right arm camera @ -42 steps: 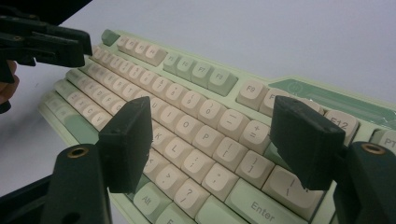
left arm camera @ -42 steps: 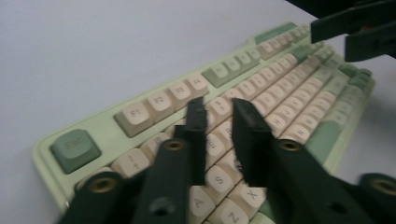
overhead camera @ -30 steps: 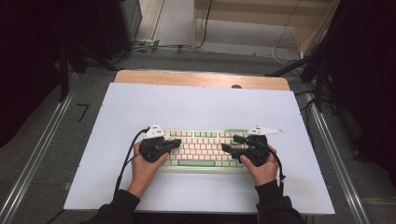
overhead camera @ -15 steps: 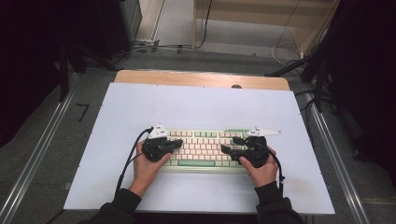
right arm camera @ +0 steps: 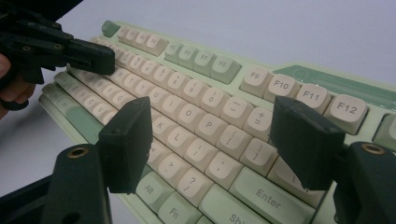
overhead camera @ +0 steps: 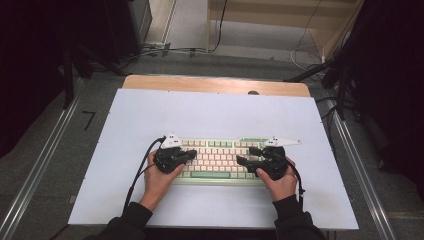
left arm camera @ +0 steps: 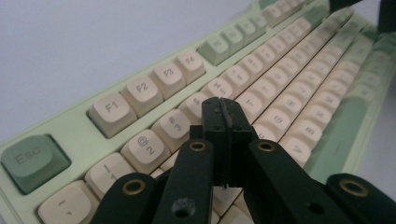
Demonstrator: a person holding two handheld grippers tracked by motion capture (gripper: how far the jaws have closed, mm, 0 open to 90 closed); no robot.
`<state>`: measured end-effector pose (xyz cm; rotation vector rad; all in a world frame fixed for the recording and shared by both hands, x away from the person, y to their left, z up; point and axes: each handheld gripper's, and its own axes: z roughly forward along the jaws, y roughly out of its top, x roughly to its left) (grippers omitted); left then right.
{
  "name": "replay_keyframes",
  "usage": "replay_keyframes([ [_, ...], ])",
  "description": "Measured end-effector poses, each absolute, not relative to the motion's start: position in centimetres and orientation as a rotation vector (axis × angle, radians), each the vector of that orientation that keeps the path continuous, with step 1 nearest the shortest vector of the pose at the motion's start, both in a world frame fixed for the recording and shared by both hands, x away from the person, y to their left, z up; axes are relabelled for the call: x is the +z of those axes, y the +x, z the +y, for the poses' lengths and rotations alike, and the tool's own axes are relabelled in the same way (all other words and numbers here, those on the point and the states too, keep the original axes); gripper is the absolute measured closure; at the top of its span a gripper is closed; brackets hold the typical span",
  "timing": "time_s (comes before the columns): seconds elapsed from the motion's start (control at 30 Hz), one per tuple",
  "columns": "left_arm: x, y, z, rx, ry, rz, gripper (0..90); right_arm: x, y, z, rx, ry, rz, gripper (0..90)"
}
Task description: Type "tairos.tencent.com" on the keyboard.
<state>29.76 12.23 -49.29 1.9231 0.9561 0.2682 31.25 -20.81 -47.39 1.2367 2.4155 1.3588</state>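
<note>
Left gripper [left arm camera: 224, 109], jaws pinched together, hovers at the keyboard's [overhead camera: 220, 159] nine o'clock end; right gripper [right arm camera: 210, 135] spread wide, empty; press one key squarely, gently.

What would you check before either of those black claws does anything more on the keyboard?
1. Keyboard lies flat on the white table: ok.
2. Left gripper jaws closed together into one tip, nothing between them: ok.
3. That tip sits over the number row, near key 4; whether it touches a key: cannot tell.
4. Right gripper jaws stand wide open with nothing held: ok.
5. Right gripper hovers above the keys around P and Enter, not pressing: ok.
6. The two grippers are apart, at opposite ends of the keyboard: ok.
</note>
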Motion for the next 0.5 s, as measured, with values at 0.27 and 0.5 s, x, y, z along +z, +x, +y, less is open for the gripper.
replay_keyframes([
  [0.27, -47.4, 28.8, 14.1, 0.281, 1.756, 0.991, 45.0, -47.3, 31.2, -20.7, 1.364, 1.225, 2.413, 28.7],
  [0.5, -47.7, 28.6, 15.3, 0.259, 1.718, 1.056, 37.0, -47.2, 31.2, -20.3, 1.368, 1.202, 2.423, 31.0],
])
